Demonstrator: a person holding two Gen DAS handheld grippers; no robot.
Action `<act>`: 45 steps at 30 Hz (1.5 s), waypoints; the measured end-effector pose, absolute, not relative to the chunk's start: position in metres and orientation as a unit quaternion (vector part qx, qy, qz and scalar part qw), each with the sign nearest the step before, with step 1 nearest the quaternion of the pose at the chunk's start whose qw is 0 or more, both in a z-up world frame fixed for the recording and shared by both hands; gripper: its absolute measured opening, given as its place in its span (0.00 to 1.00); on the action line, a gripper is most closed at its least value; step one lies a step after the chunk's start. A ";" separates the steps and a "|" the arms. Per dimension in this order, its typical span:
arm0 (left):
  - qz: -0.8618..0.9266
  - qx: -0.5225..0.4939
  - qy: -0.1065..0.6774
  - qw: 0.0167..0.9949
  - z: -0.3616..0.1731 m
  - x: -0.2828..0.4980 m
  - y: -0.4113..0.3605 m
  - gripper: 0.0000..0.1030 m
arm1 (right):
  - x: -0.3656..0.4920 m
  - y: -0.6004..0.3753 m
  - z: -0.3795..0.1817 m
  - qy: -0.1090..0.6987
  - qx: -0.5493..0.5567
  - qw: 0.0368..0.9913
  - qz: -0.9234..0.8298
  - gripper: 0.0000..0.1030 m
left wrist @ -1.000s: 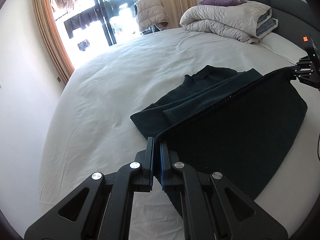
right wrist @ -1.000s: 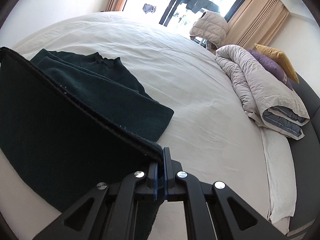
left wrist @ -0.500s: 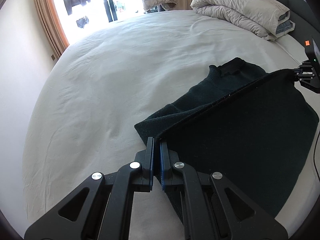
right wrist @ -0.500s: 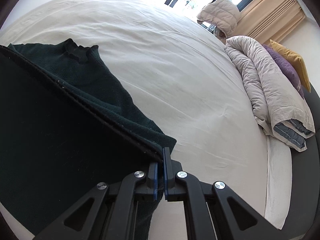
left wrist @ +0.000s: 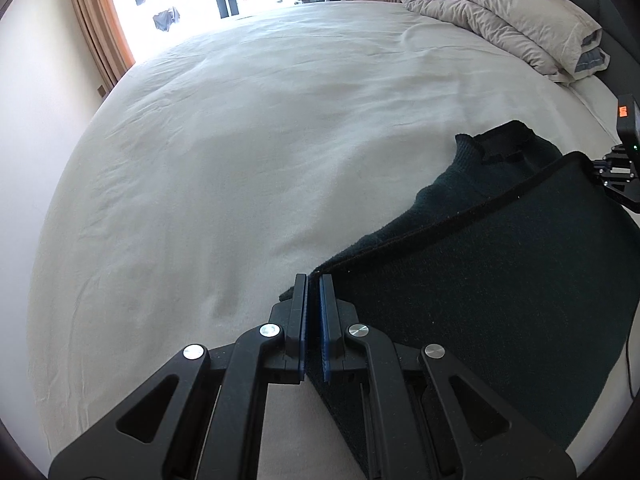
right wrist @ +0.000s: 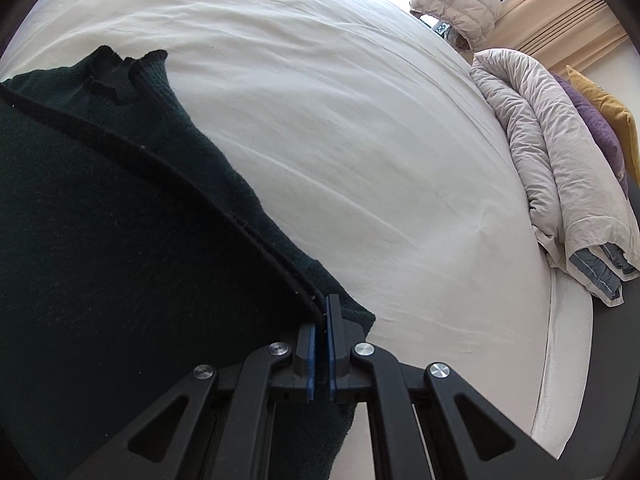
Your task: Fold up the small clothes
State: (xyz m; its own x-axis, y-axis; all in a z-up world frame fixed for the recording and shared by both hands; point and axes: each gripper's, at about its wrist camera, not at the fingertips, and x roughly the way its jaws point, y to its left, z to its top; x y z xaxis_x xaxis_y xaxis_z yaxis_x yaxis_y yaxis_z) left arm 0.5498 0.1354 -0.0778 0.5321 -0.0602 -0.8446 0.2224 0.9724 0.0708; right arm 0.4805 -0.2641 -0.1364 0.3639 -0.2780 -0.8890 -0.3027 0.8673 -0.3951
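Note:
A dark green knit sweater (left wrist: 500, 280) lies on the white bed sheet (left wrist: 240, 160), its collar end flat at the far side. My left gripper (left wrist: 313, 280) is shut on one corner of the sweater's hem. My right gripper (right wrist: 323, 304) is shut on the other hem corner; it also shows at the right edge of the left wrist view (left wrist: 612, 176). The hem stretches taut between the two grippers above the lower layer of the sweater (right wrist: 100, 260). The ruffled collar (right wrist: 124, 68) lies beyond the lifted edge.
A rolled grey duvet (right wrist: 560, 168) with purple and yellow pillows (right wrist: 596, 120) lies along the bed's right side. A puffy jacket (right wrist: 460, 0) hangs by the window. Curtains (left wrist: 100, 28) and a wall stand past the bed's left side.
Both grippers have carried the lifted hem forward and down toward the collar end. The folded-over layer covers more of the sweater, and the cameras tilt further toward the bed.

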 end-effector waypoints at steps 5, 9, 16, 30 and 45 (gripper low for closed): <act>-0.032 0.078 0.475 0.876 -0.086 0.570 0.149 0.04 | 0.488 -0.271 -0.142 0.575 -0.232 0.784 0.001 0.03; -0.008 0.029 0.479 0.877 -0.097 0.573 0.173 0.04 | 0.488 -0.270 -0.145 0.574 -0.230 0.786 -0.001 0.04; -0.021 -0.050 0.418 0.907 -0.056 0.540 0.199 0.05 | 0.483 -0.274 -0.145 0.564 -0.212 0.798 -0.016 0.14; -0.090 -0.107 0.457 0.879 -0.084 0.518 0.172 0.65 | 0.472 -0.292 -0.138 0.533 -0.153 0.831 -0.039 0.41; -0.058 -0.081 0.453 0.886 -0.088 0.549 0.154 0.09 | 0.469 -0.287 -0.130 0.514 -0.165 0.840 -0.047 0.08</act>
State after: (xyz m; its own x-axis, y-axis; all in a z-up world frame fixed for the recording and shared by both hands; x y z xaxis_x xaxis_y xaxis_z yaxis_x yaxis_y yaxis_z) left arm 0.5489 0.1544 -0.0878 0.5831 -0.1750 -0.7934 0.0290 0.9804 -0.1950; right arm 0.4695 -0.2869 -0.1297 0.4668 -0.2488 -0.8487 -0.0914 0.9409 -0.3261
